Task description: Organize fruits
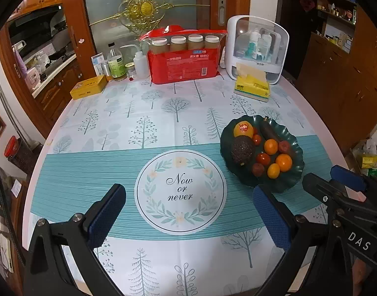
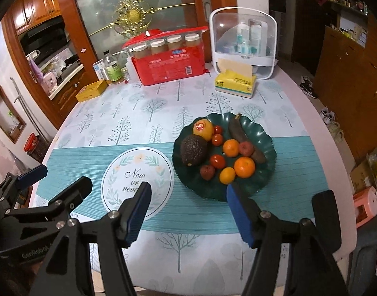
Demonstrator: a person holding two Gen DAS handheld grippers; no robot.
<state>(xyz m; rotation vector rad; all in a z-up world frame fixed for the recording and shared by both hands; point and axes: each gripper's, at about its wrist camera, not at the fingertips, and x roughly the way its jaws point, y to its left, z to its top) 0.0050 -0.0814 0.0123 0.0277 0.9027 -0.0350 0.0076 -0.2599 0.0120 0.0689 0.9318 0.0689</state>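
A dark green scalloped plate (image 1: 290,181) (image 2: 262,185) sits on the table's right half. It holds an avocado (image 1: 242,149) (image 2: 193,150), a yellow stickered fruit (image 1: 243,129) (image 2: 203,129), several small oranges (image 1: 283,162) (image 2: 244,167), cherry tomatoes (image 1: 263,158) (image 2: 217,161), small dark red fruits and a dark long fruit (image 1: 268,130) (image 2: 237,130). My left gripper (image 1: 188,204) is open and empty above the "Now or never" print. My right gripper (image 2: 188,197) is open and empty just before the plate's near rim; it also shows in the left wrist view (image 1: 336,185).
At the table's back stand a red package (image 1: 183,64) with jars on it, a white cosmetics case (image 1: 257,46), a yellow tissue box (image 1: 252,86), bottles (image 1: 116,64) and a yellow tin (image 1: 88,87). Wooden cabinets stand at the right.
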